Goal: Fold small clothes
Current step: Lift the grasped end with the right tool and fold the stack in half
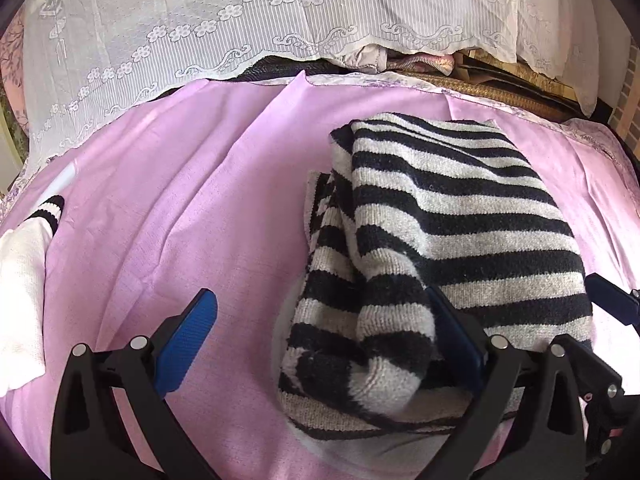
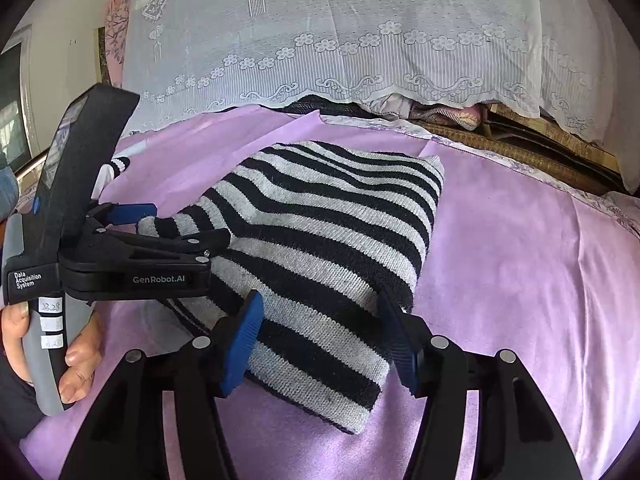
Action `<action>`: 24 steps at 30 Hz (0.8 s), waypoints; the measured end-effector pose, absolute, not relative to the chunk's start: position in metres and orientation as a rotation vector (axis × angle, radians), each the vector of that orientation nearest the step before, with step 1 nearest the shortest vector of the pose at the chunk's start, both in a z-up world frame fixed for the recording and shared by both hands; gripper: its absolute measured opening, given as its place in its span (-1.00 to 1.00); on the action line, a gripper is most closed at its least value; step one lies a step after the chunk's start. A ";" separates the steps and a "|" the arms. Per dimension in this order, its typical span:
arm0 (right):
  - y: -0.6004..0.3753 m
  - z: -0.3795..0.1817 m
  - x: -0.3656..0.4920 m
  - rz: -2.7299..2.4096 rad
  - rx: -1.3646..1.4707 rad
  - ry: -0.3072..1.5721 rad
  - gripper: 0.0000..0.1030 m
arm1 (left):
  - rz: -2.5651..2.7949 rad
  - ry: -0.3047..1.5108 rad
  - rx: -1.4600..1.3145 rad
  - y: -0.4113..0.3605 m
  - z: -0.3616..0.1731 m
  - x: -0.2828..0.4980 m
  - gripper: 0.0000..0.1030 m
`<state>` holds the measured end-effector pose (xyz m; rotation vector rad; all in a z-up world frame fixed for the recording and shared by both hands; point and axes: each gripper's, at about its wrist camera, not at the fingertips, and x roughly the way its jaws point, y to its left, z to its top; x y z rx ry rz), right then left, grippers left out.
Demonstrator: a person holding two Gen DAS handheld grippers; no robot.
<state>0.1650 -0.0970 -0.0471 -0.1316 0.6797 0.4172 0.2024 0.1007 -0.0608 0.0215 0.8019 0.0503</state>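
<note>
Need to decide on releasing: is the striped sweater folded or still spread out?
Folded. The striped sweater lies as a compact layered bundle on the purple sheet, with stacked edges visible at its near end.

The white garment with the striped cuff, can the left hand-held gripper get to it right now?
Probably yes. The left hand-held gripper is open, and only bare pink sheet lies between it and the white garment.

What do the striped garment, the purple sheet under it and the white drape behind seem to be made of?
Striped garment: a thick knit, probably wool or acrylic; ribbed loops and a fuzzy matte nap show.
Purple sheet: thin woven cloth, perhaps cotton or a blend; smooth, creased, with a slight sheen.
White drape: sheer lace or net, likely synthetic; see-through, with a worked flower border.
</note>
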 end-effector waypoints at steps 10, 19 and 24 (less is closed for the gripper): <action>-0.076 -0.003 0.217 0.442 -0.078 0.646 0.10 | 0.054 0.797 0.024 0.100 -0.060 0.203 0.92; -0.031 -0.046 0.310 0.420 -0.118 0.896 0.04 | 0.068 0.783 0.060 0.096 -0.061 0.202 0.92; -0.027 -0.052 0.308 0.414 -0.144 0.892 0.04 | 0.073 0.784 0.072 0.094 -0.062 0.204 0.92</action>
